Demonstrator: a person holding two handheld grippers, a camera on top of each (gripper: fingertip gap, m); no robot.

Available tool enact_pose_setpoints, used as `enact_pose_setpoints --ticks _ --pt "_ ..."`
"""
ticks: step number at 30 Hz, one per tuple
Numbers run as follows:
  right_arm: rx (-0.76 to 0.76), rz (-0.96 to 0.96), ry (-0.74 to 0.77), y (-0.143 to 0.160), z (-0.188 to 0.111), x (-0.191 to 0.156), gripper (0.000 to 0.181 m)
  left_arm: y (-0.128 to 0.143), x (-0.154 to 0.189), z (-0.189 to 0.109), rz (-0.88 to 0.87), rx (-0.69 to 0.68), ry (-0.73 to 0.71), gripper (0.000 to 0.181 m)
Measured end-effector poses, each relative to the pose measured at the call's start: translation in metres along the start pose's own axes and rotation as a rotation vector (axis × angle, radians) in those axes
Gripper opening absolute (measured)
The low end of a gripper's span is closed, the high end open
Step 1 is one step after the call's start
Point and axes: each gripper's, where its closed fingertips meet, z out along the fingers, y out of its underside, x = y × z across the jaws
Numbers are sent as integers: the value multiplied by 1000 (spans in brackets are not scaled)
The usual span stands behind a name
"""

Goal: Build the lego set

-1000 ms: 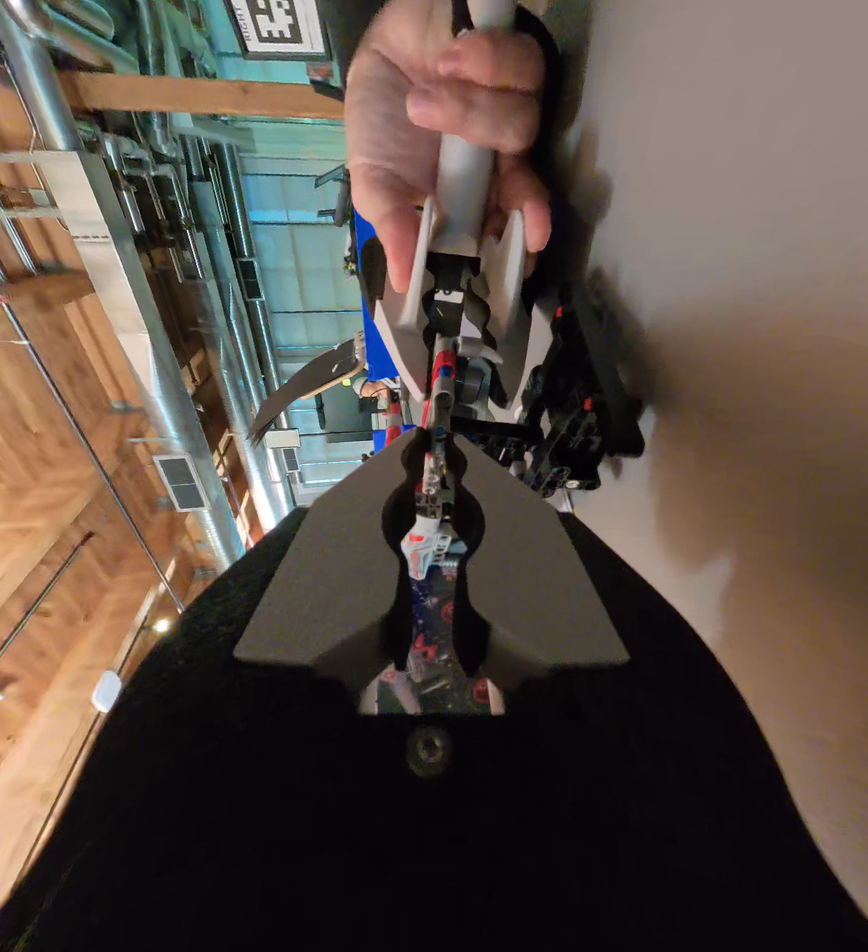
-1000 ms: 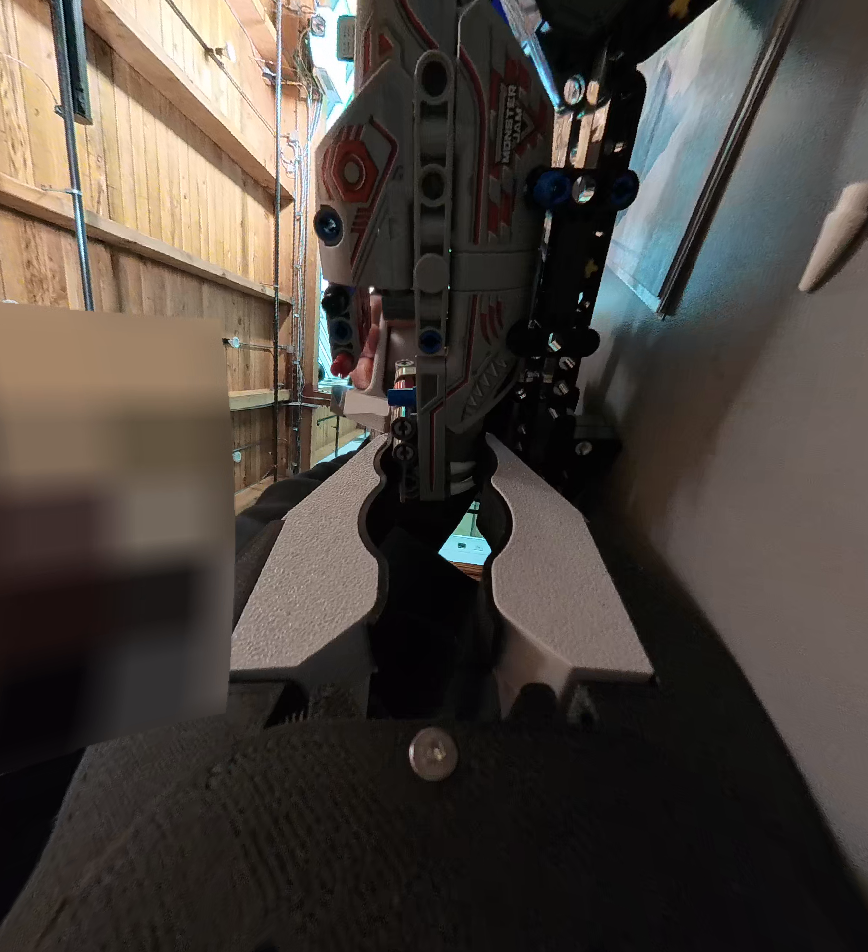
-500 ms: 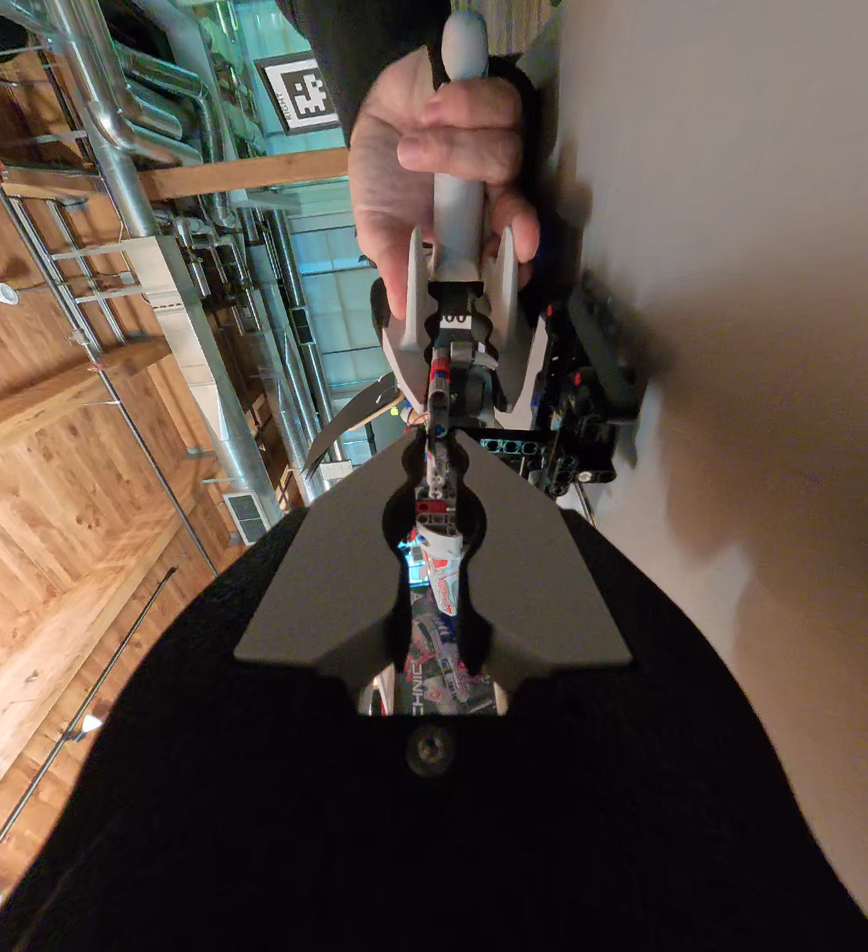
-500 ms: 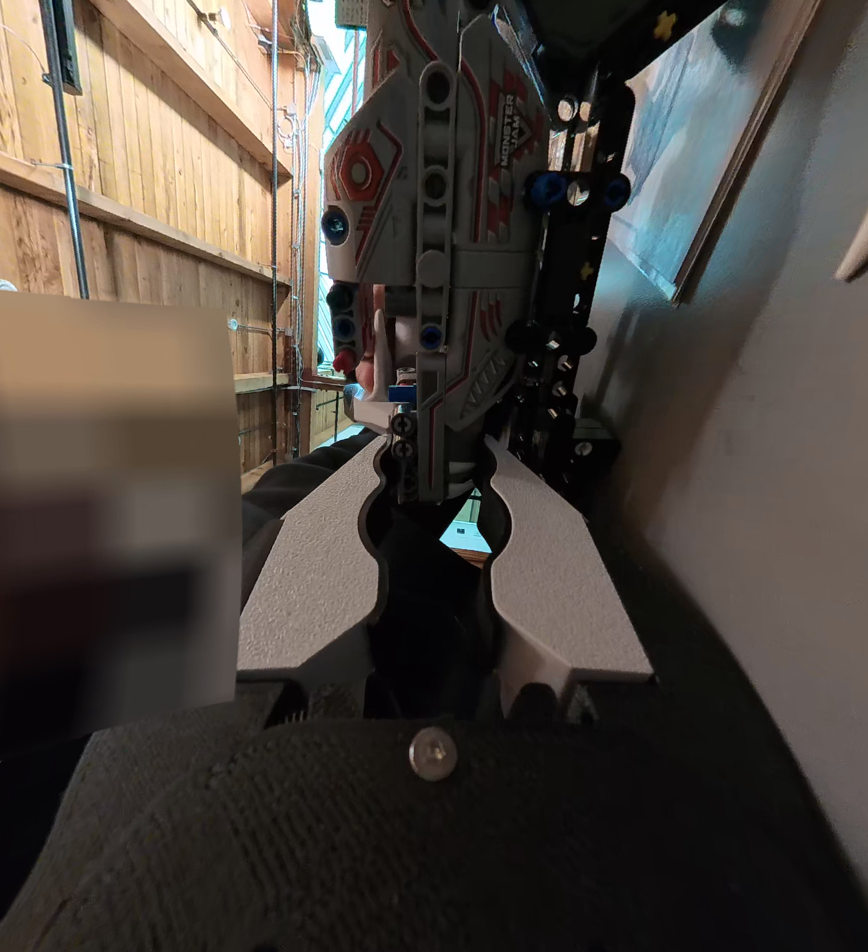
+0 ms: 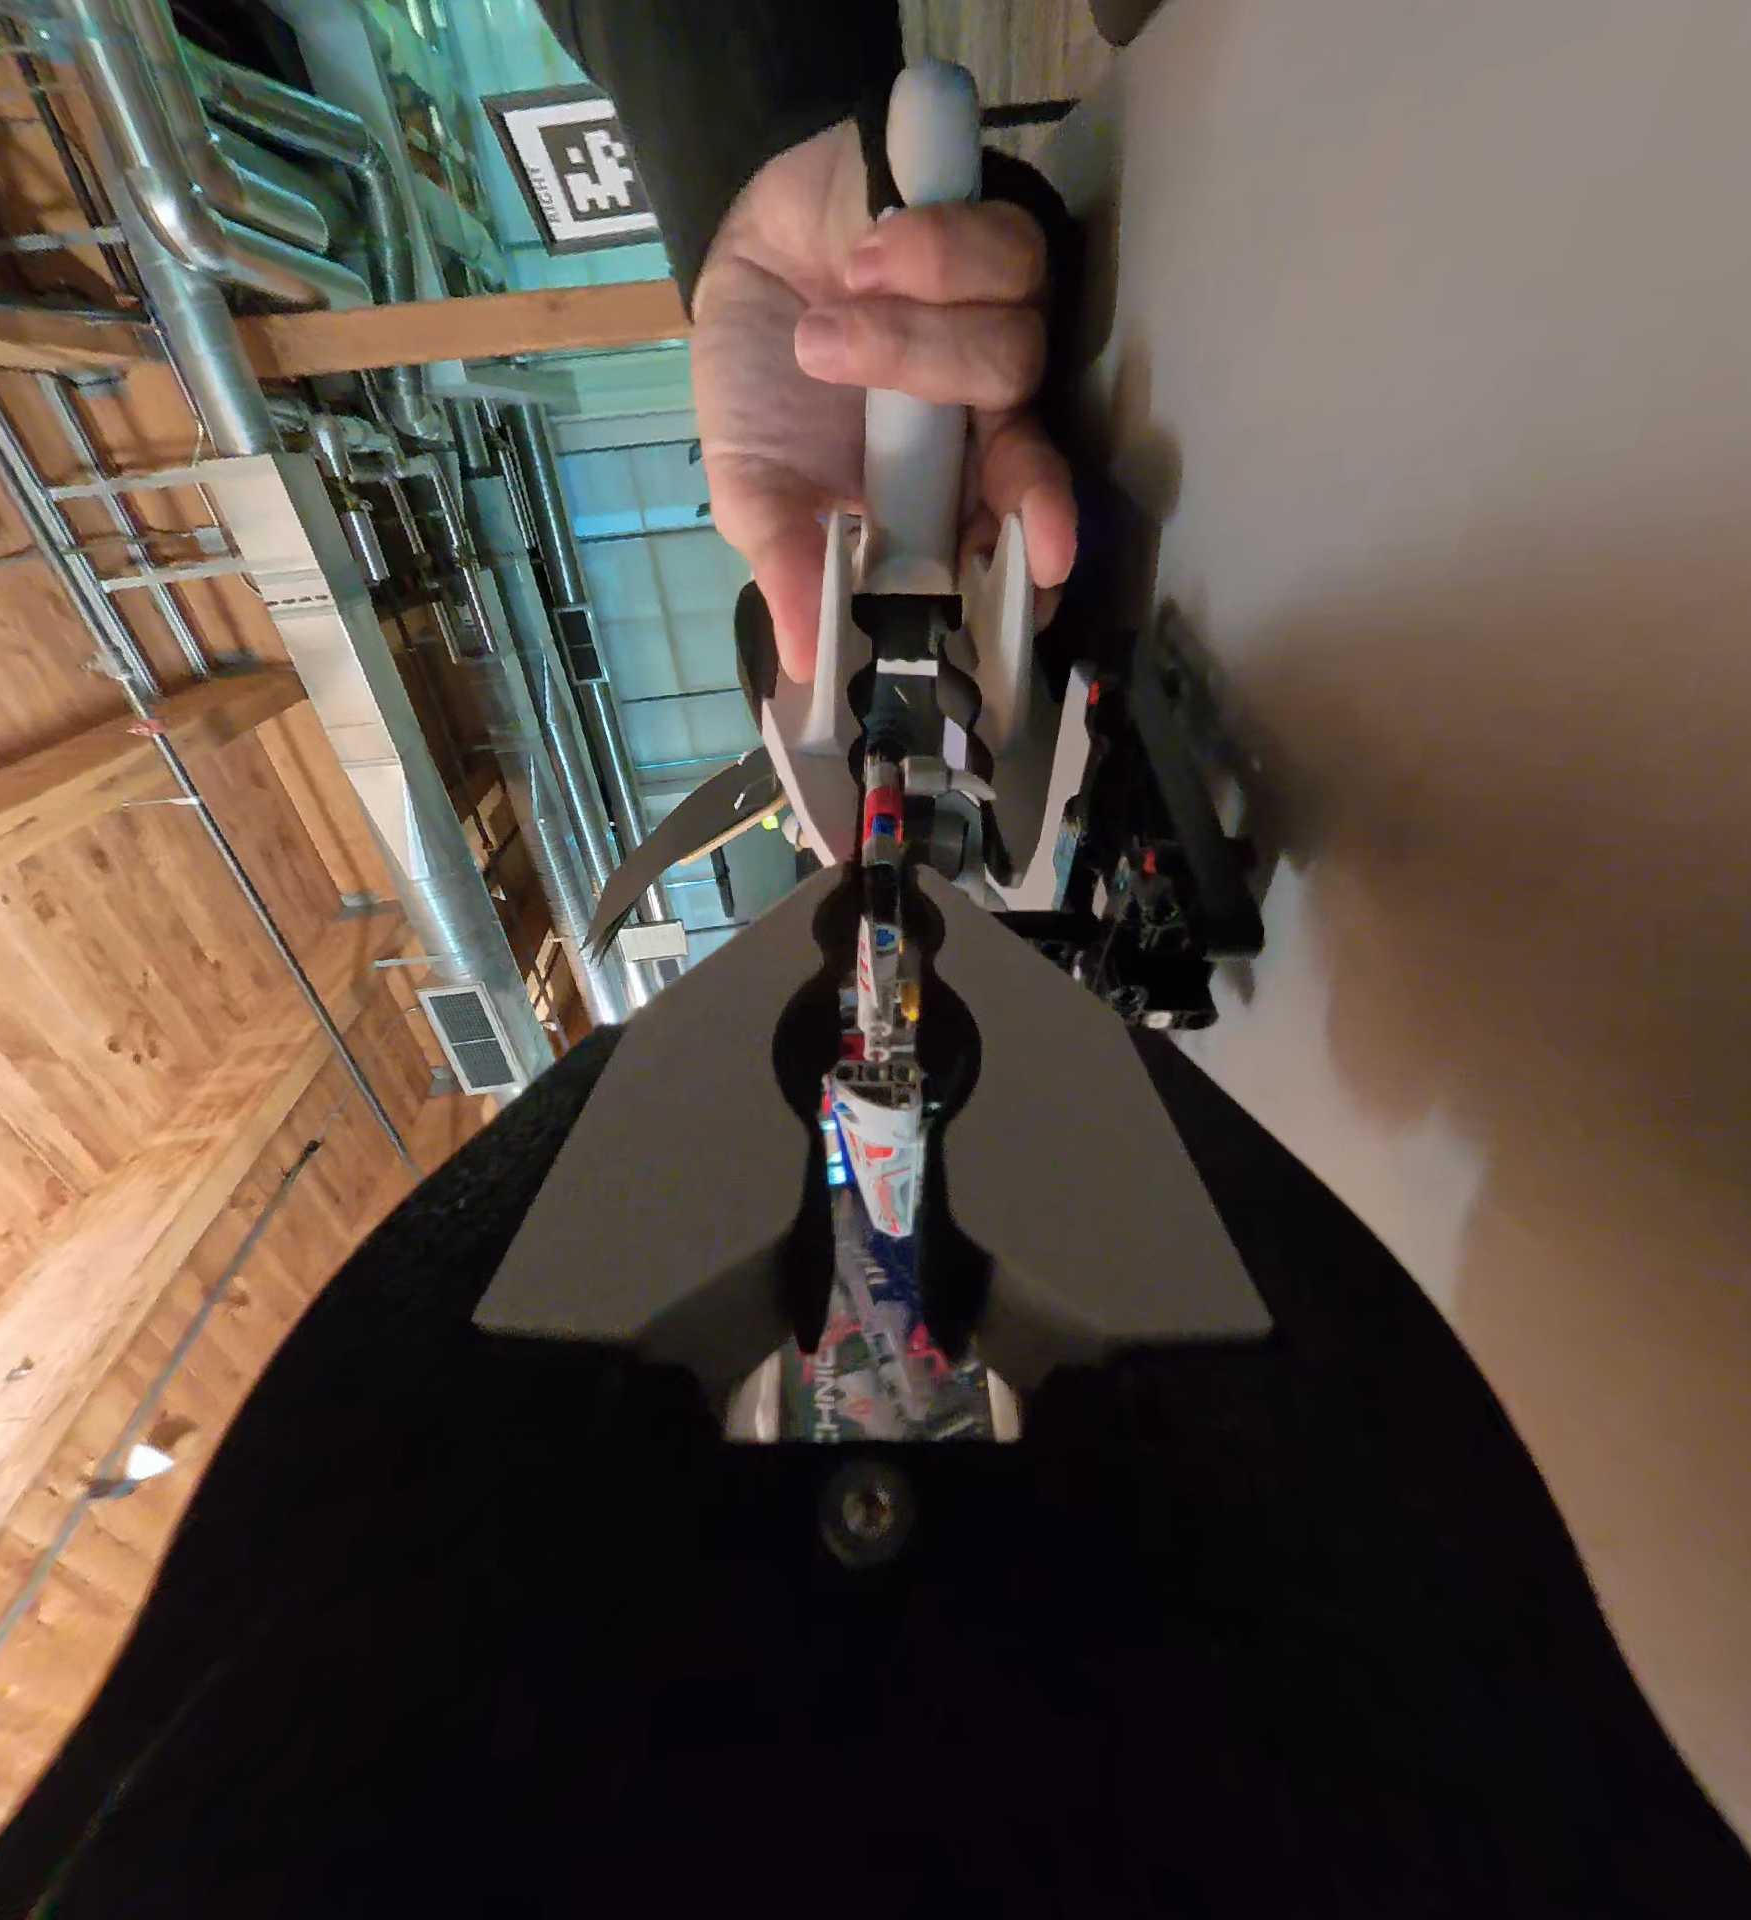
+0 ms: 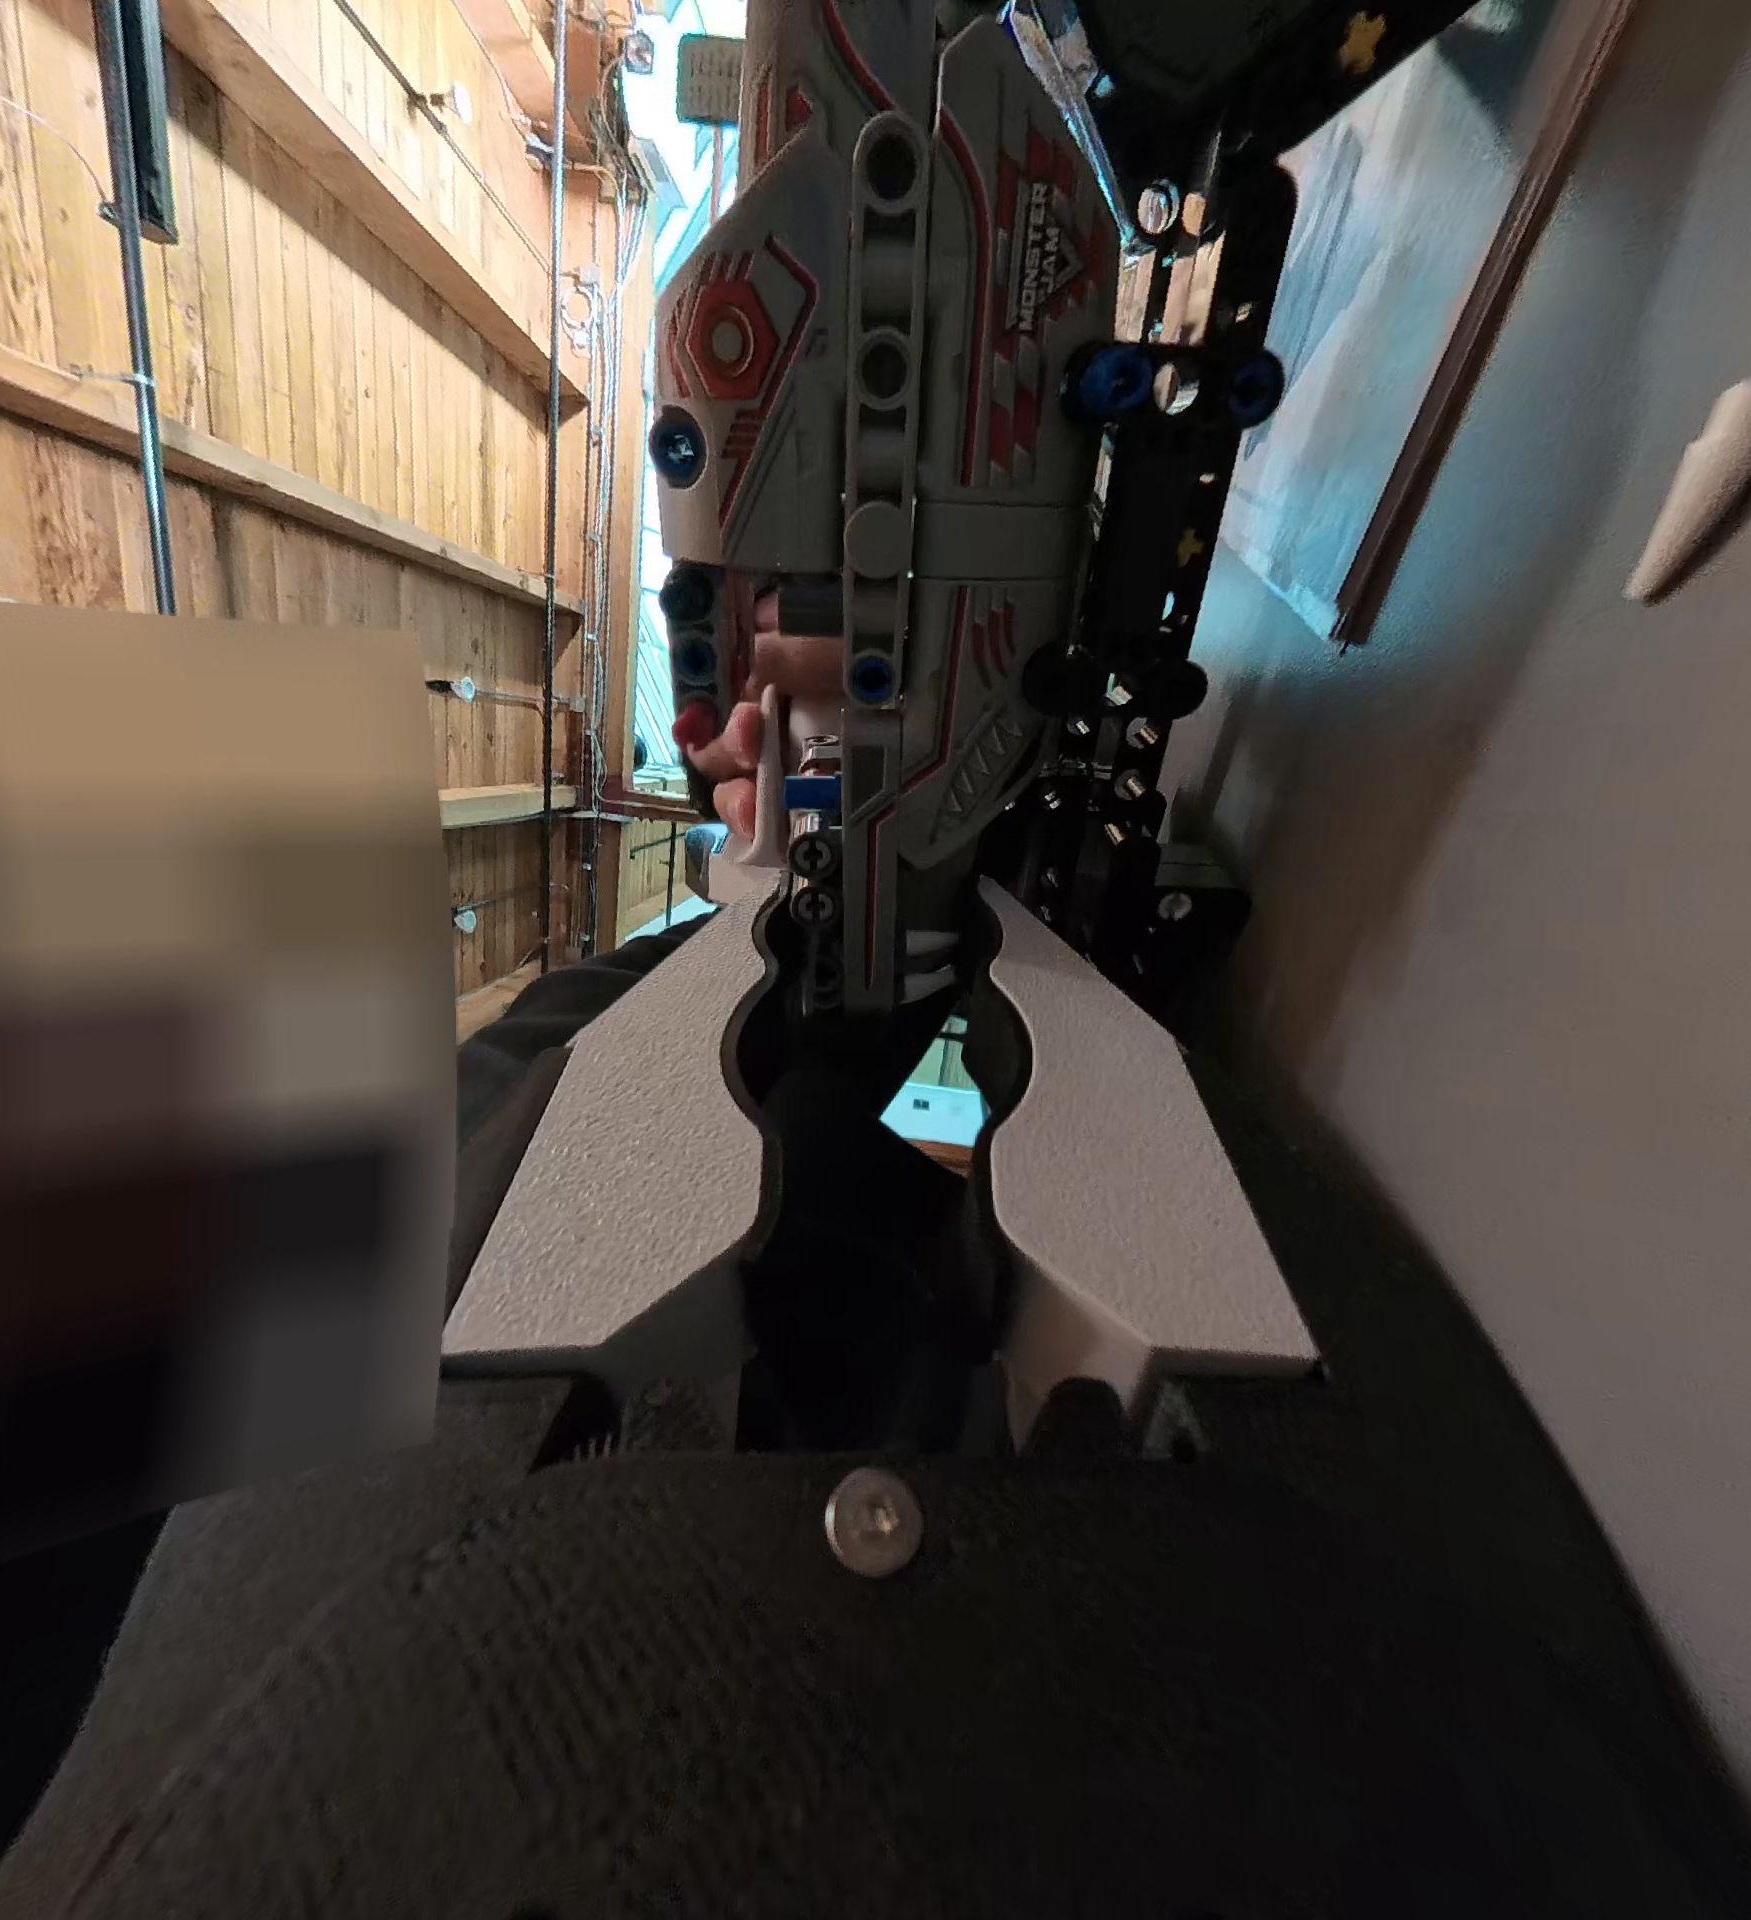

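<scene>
On the left, the left gripper (image 5: 881, 914) pinches the thin edge of the grey body panel (image 6: 881, 499), its dark fingers (image 5: 684, 1122) drawn almost together on the strip of beams and pins. At the centre, that red-striped panel is held in the air between the two tools, edge-on in the left wrist view and broadside in the right wrist view. The right gripper (image 6: 876, 935), held by the person's hand (image 5: 850, 395), grips the panel's other end, its pale fingers (image 6: 1110, 1174) only partly closed. Just beside the panel to the right, the black Technic frame (image 5: 1162, 873) lies against the grey table (image 5: 1525, 727). The step in hand appears to be mounting the panel on the frame. The next move probably calls for lining the blue pins (image 6: 1115, 376) up with the holes and pressing squarely.
</scene>
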Motion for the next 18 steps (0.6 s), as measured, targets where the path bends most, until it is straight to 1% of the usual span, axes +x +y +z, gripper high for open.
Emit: enact_pose_setpoints --ticks 2,7,9,10,11,14,18 --pt "10 -3 2 -1 0 0 31 1 0 1 42 -7 -2 4" --pt "21 -4 -3 -3 -1 0 30 3 -2 3 -39 -8 -16 4" --pt "12 -16 -27 -1 -4 -4 34 2 -2 3 -31 -12 -27 4" --pt "6 -14 -54 0 -7 -8 43 2 -2 4 -34 -20 -30 3" --pt "11 -24 -46 0 -11 -8 46 2 -1 4 -32 -22 -31 3" --pt "62 -86 10 -1 -24 -6 44 2 -1 4 -26 -27 -35 3" --pt "86 -40 49 5 -27 0 39 2 -1 5 -8 -33 -43 3"
